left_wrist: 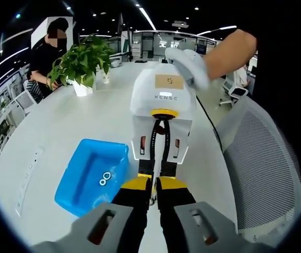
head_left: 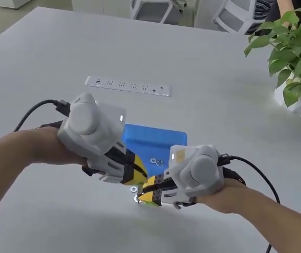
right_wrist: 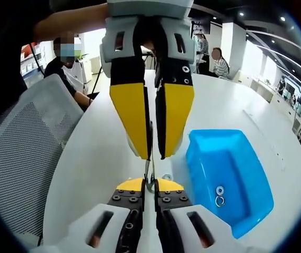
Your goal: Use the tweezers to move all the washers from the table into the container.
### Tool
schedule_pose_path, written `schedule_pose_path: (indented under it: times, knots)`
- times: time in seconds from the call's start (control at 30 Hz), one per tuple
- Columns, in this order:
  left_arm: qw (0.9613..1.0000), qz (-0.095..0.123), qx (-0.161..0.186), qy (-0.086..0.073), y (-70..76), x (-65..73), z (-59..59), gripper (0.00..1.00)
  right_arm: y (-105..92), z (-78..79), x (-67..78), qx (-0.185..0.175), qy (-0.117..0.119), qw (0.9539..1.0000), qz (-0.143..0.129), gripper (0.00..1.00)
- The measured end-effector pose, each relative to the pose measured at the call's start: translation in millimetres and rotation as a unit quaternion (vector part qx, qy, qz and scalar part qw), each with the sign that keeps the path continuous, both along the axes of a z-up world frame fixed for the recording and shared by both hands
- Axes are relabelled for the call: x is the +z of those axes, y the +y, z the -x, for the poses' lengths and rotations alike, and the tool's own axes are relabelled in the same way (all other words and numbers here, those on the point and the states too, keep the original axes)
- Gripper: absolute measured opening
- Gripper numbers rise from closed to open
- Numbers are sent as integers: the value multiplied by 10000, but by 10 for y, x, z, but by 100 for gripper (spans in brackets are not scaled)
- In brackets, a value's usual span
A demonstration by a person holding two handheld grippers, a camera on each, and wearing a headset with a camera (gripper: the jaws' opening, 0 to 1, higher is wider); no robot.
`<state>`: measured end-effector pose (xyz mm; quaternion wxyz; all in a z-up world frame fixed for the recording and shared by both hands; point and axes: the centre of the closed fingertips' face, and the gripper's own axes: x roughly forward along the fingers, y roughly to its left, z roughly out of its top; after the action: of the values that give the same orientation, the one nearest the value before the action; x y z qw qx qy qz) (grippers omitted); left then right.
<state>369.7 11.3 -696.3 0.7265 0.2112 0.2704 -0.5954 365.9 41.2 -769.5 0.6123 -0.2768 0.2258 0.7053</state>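
Beside blue container | washer just beside tweezers tips | left claw, right claw clenched, seemingly on tweezers

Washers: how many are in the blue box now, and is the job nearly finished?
Done: two washers lie in the blue container. In hand: the left gripper and the right gripper both seem to pinch the tweezers between them. Left: at least one loose washer lies on the table by the gripper tips, so the job is not finished.
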Motion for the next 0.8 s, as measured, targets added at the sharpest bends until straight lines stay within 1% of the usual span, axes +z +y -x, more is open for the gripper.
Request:
schedule_pose_path:
  times: [0.17,0.33,0.47,0.53,0.57,0.63,0.7,0.8]
  knots:
    - [10000,39,60,-69,25,48,-11,14,-4,0,1,-19,11,10000,2,7]
    - [9999,6,112,-102,79,50,-14,14,1,-1,0,-41,35,10000,-6,7]
    - [9999,2,101,-59,100,45,10,11,5,-3,-1,-52,50,10000,-6,7]
    - [9999,-21,63,-87,98,25,17,8,7,-8,1,-61,44,10000,-9,7]
    - [10000,-55,38,-55,96,4,31,7,5,-8,0,-66,58,10000,-6,7]
    - [9999,-86,17,-113,89,-17,28,7,5,-8,-1,-62,55,10000,-8,7]
    - [9999,-53,22,-103,81,-25,22,6,-1,-7,0,-47,57,10000,1,7]
    - [9999,-41,36,-144,74,-31,7,7,-9,-9,-1,-27,45,10000,9,7]
